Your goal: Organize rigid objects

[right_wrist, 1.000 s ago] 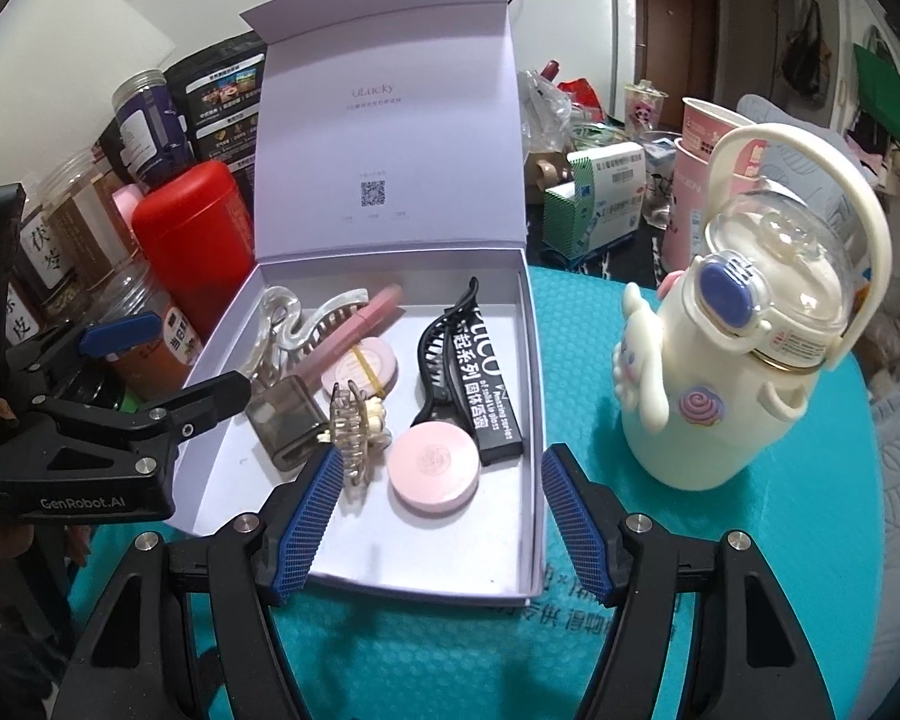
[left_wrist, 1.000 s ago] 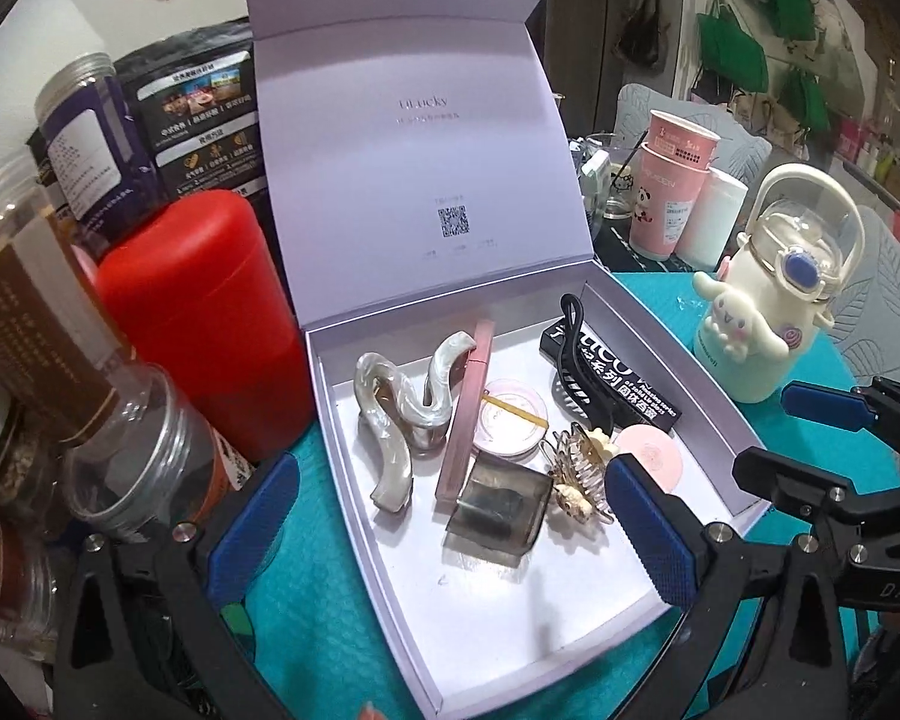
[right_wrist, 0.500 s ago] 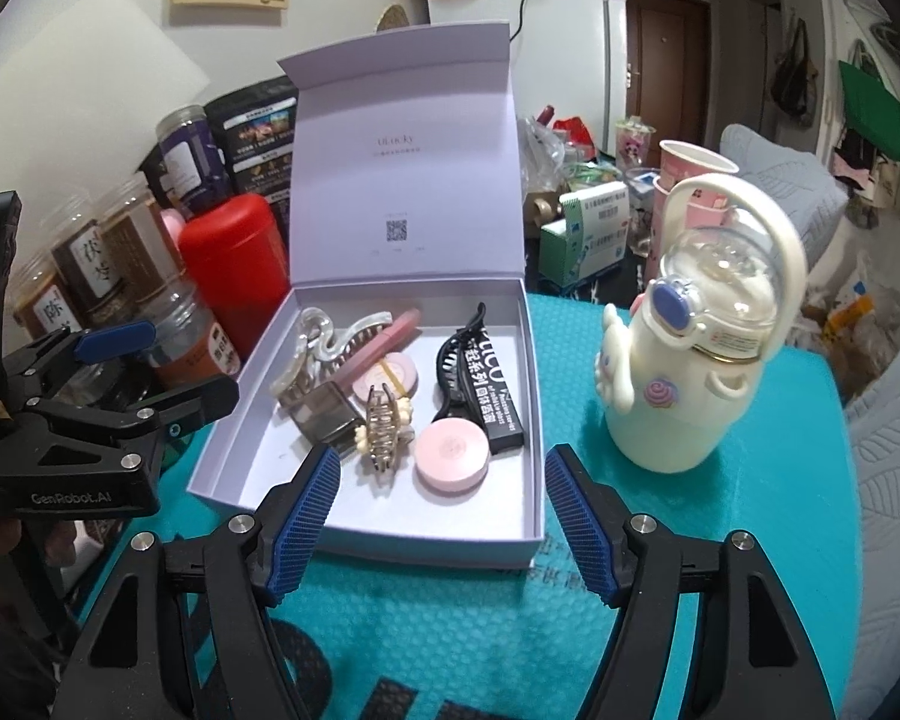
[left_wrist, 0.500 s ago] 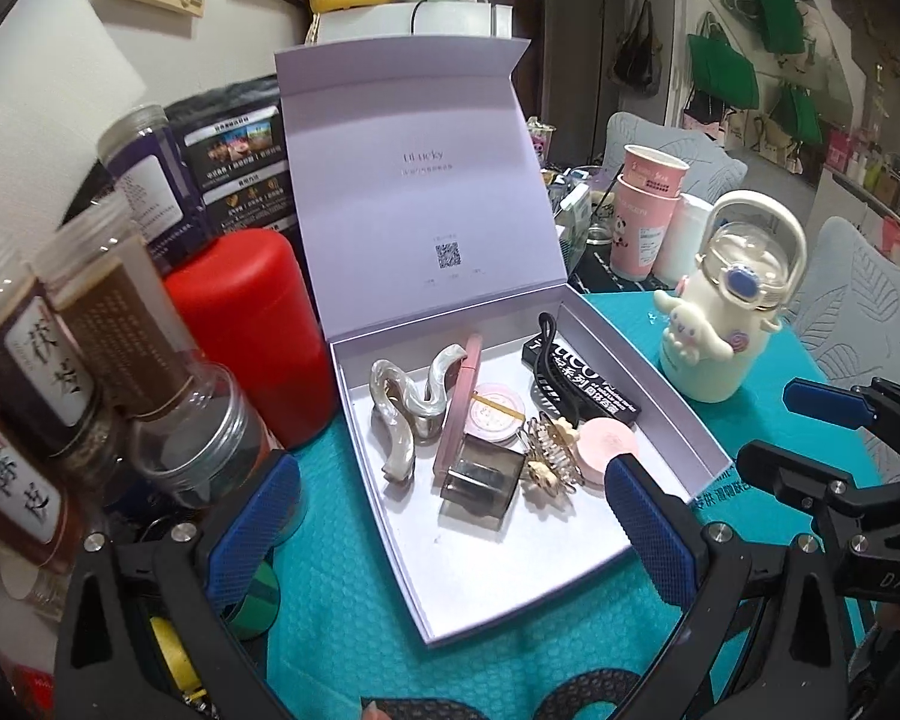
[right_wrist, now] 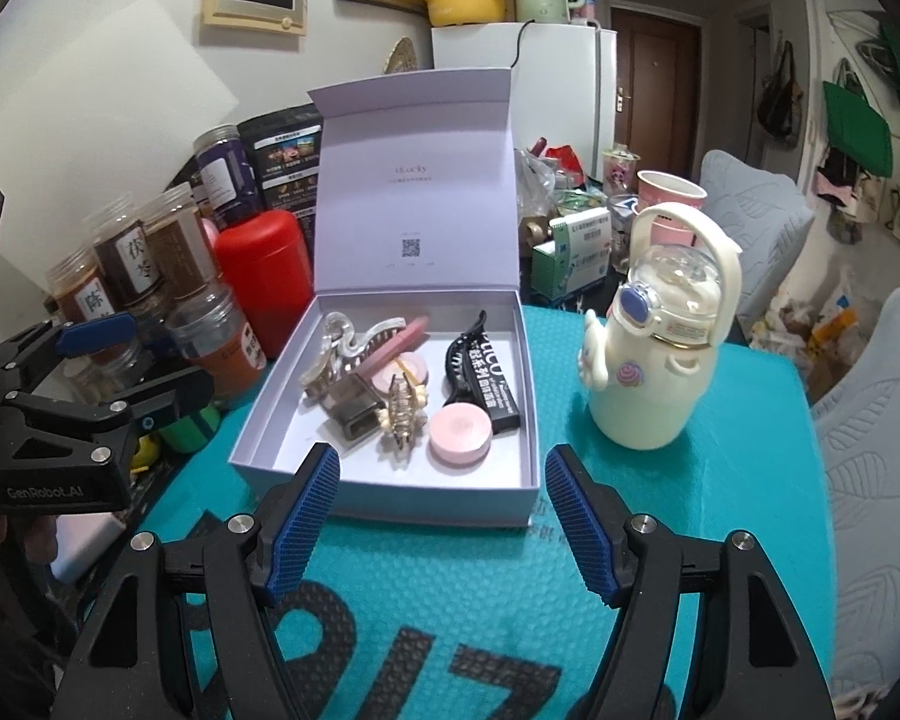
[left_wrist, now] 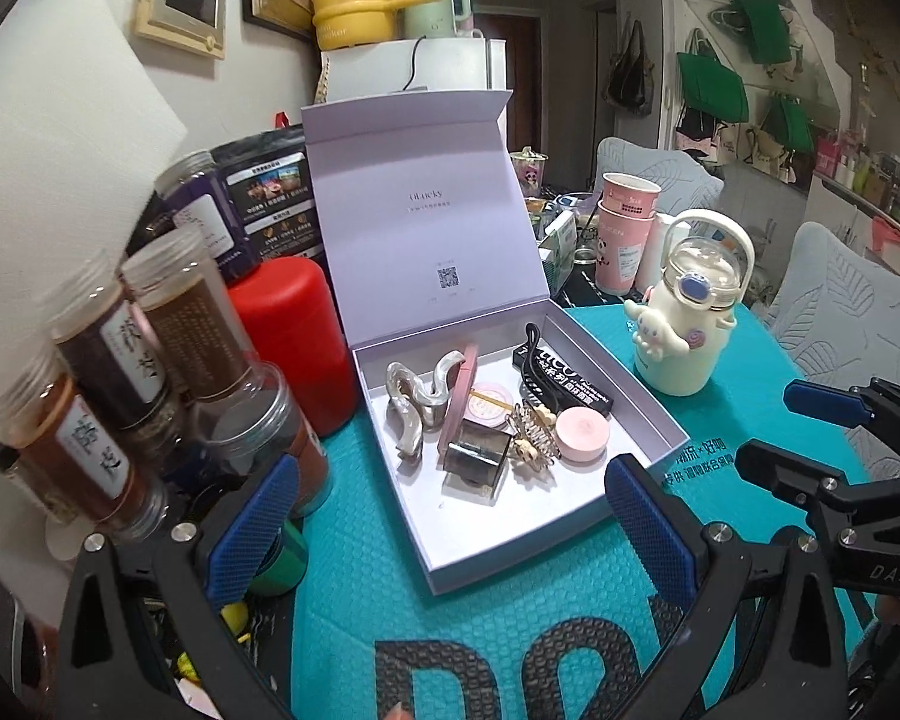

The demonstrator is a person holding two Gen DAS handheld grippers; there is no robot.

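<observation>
Even, fairly bright indoor light fills both views, with only soft shadows inside the open pale lilac cardboard box [left_wrist: 576,516]. Fisheye bending curves everything toward the rim, and black vignette fills the corners at 2, 4, 8 and 10 o'clock. Focus is sharp throughout.

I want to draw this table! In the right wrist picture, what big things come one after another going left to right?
Brown jars → red canister → open lavender box → green-and-white carton → white cartoon-dog bottle.
</observation>
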